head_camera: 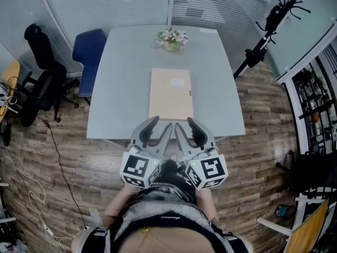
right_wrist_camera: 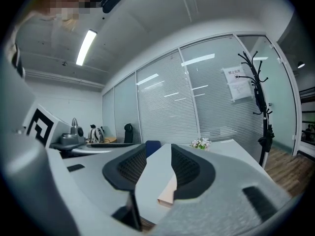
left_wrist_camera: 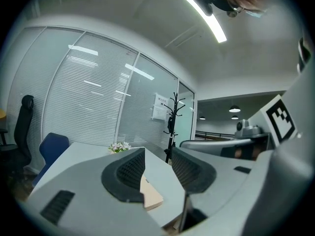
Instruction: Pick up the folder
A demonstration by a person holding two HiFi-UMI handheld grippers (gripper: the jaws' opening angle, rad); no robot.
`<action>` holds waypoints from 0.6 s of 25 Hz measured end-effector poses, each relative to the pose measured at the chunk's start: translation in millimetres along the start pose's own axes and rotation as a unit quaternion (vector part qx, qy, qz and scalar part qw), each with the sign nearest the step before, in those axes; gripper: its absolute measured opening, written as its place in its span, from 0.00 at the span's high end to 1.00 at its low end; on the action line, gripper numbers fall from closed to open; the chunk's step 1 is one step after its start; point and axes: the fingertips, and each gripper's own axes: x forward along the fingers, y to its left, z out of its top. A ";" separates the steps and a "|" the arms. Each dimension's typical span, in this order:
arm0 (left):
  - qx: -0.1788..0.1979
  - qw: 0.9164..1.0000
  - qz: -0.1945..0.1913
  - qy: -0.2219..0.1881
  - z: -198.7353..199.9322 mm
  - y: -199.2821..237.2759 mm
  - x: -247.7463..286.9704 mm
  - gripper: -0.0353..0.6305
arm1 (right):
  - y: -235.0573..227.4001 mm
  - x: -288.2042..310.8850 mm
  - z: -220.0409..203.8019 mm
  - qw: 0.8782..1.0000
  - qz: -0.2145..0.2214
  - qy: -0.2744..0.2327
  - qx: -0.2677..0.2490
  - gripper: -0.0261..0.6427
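Tan folder [head_camera: 171, 94] on tbl [head_camera: 126, 78], ahead of fingers [head_camera: 149, 127]

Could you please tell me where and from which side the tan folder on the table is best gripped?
Probably its near short edge, from the person's side: the folder lies flat on the table, with that edge closest to the open left tool and right tool. Being thin and flat, a corner likely needs lifting.

The folder [head_camera: 171, 94] is coloured pale tan, and the counter [head_camera: 126, 78] light grey-blue. The left claw [head_camera: 162, 123] and right claw [head_camera: 184, 123] are finished in grey with black pads [left_wrist_camera: 129, 171], their cubes [head_camera: 139, 168] marked in black-and-white squares. The floor [head_camera: 263, 99] is patterned in brown wood planks.
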 end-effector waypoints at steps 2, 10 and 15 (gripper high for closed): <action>-0.001 1.000 0.007 0.001 2.5 3.0 18.1 0.73 | -15.7 11.1 3.1 1.000 0.007 0.001 0.001 0.73; -0.009 0.999 0.036 0.000 7.0 11.3 76.9 0.73 | -65.9 42.7 8.3 0.999 0.039 0.005 0.001 0.72; -0.021 0.998 0.051 -0.002 1.3 18.5 98.6 0.73 | -85.0 58.4 0.7 0.998 0.054 0.016 0.007 0.72</action>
